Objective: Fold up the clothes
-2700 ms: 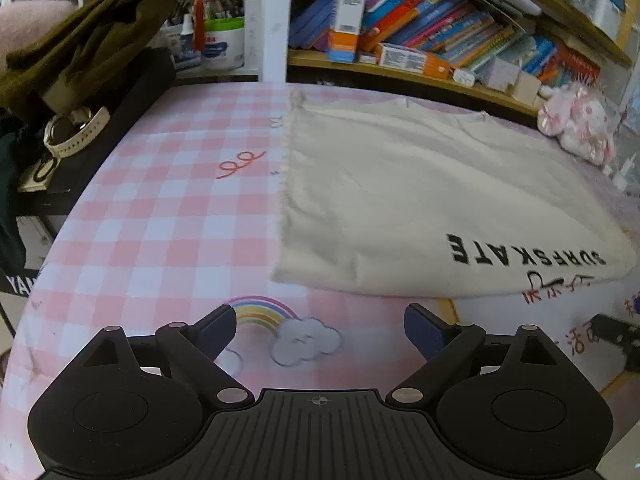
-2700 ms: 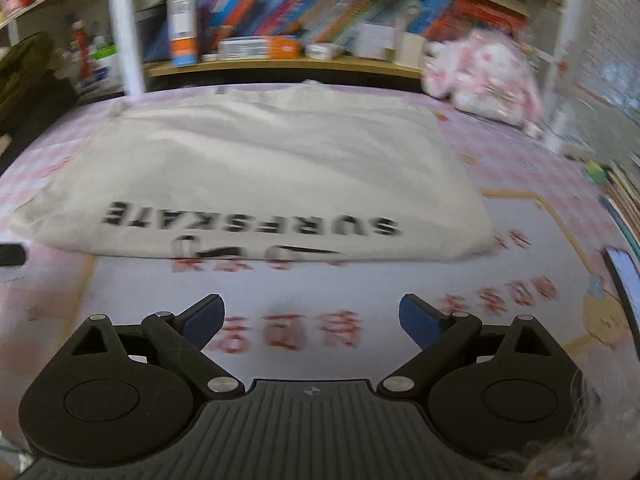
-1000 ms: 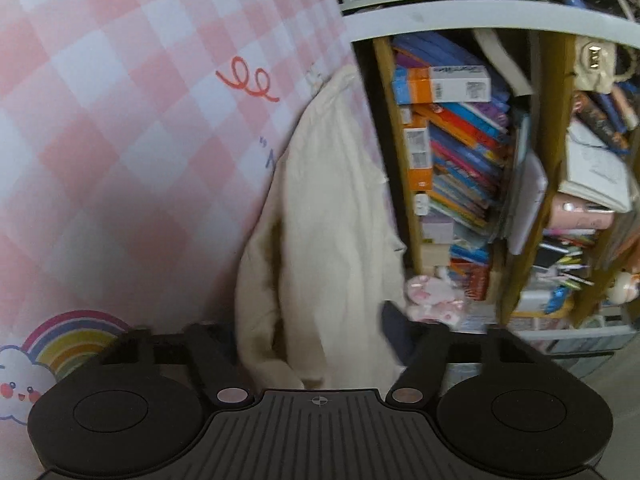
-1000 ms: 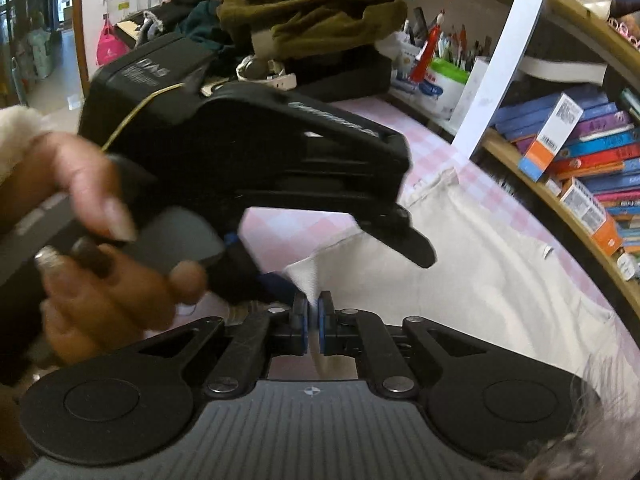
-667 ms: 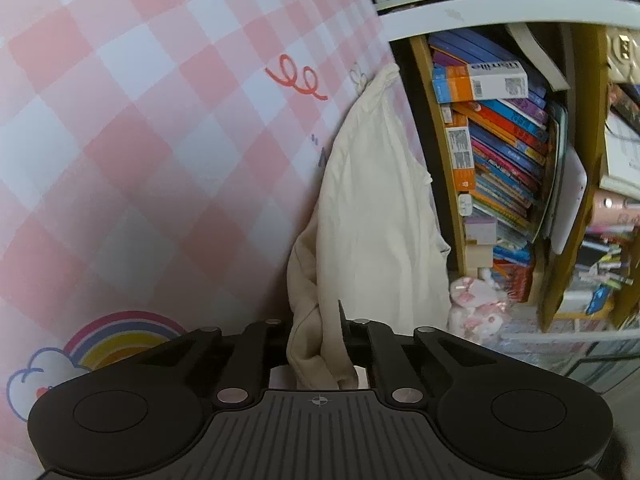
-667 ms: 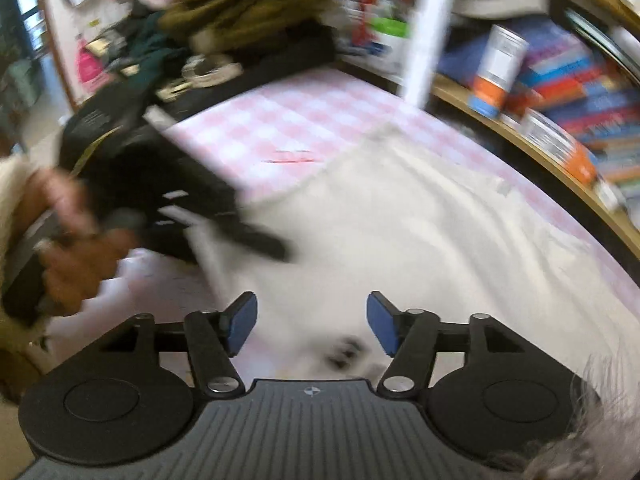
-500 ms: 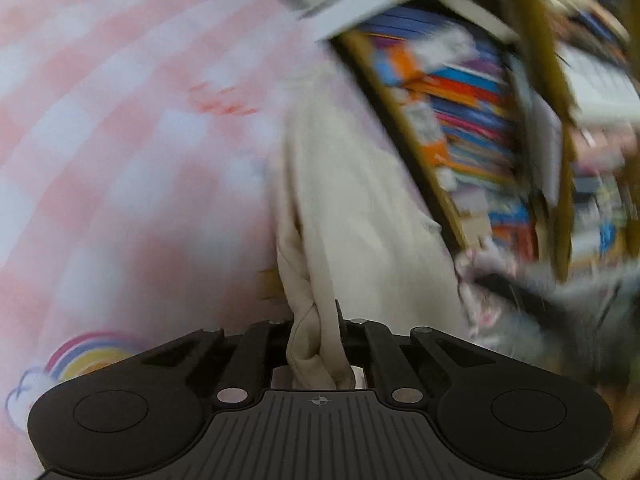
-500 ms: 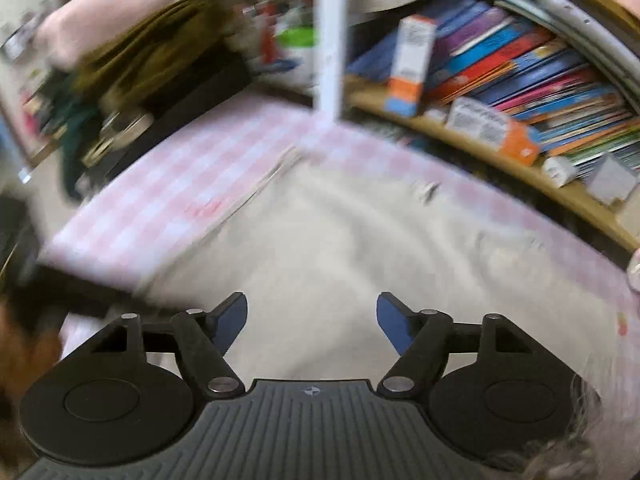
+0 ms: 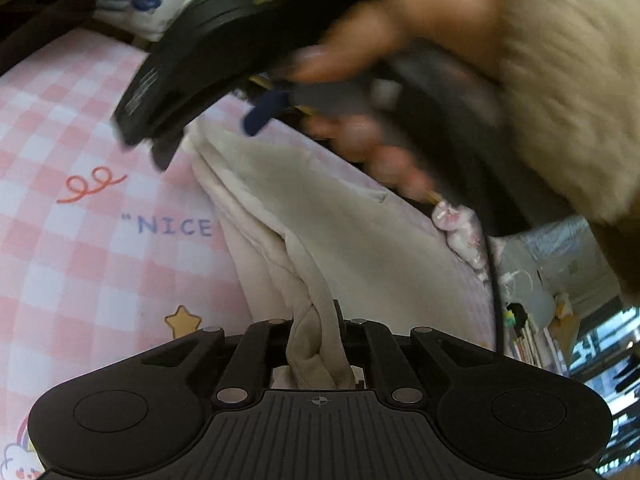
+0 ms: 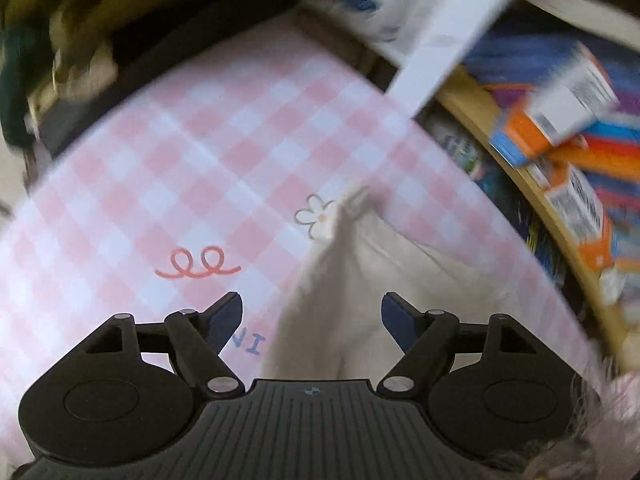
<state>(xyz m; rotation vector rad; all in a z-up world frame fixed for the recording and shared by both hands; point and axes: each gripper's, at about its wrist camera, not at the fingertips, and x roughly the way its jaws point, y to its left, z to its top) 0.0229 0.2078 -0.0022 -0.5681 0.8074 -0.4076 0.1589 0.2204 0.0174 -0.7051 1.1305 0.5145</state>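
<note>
A: How much of the folding can be judged as done?

B: Only the start. A bunched edge of the cream garment [image 9: 320, 344] is clamped between the closed fingers of the left gripper [image 9: 316, 332], and from there the cloth is drawn away ahead of it, ridged and partly lifted off the pink checked table cover [image 9: 80, 240]. No finished fold is shown.

A: And the right gripper?

B: The right gripper [image 10: 312, 312] is held wide apart, nothing between its blue pads [image 10: 228, 316]. The far corner of the garment is seen just ahead of it, slightly right of centre, peaked up near the flower print [image 10: 314, 210]. In the left view that gripper is seen, blurred, above and beyond the held edge, gripped by the person's right hand [image 9: 384, 92].

A: What is left?

B: Probably a second corner is to be taken, the edge carried over, laid flat and smoothed; further folds are judged to remain. The bookshelf [image 10: 560, 140] lies beyond the cloth.
</note>
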